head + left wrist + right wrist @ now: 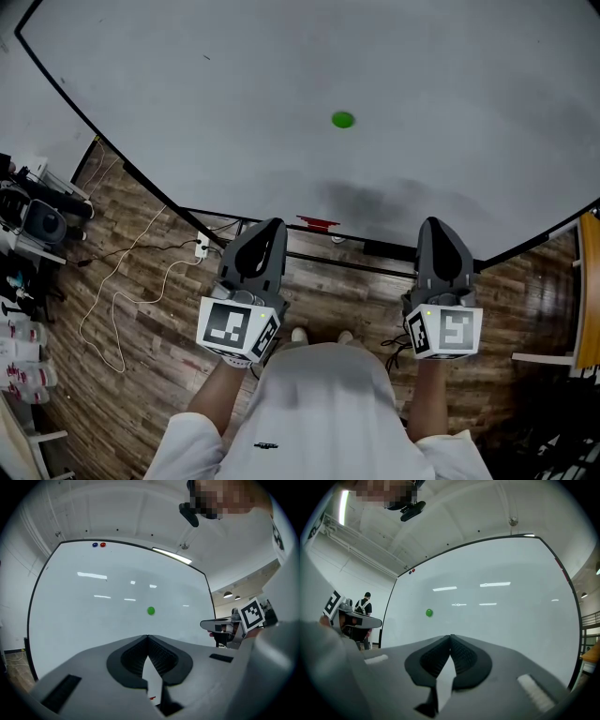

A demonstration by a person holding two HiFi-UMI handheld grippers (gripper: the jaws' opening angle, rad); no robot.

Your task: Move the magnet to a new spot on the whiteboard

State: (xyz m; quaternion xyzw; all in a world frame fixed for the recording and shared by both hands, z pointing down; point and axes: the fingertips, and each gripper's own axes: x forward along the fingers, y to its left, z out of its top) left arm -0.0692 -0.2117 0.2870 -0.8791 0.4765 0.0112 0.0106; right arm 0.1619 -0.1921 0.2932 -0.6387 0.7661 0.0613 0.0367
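A small round green magnet [343, 119] sticks to the large whiteboard [281, 84] near its middle; it also shows as the green magnet [151, 611] in the left gripper view and the green magnet [429, 613] in the right gripper view. My left gripper [272, 228] and right gripper [433, 226] are held side by side in front of the board's lower edge, well short of the magnet. Both point at the board with jaws shut and nothing between them. The left gripper [148, 637] and right gripper [450, 637] tips meet in their own views.
A red marker [318, 222] lies on the board's tray. Red and blue magnets [99, 544] sit at the board's top edge. White cables [131, 281] trail on the wooden floor at left, beside equipment [37, 220]. A person [363, 605] stands far left.
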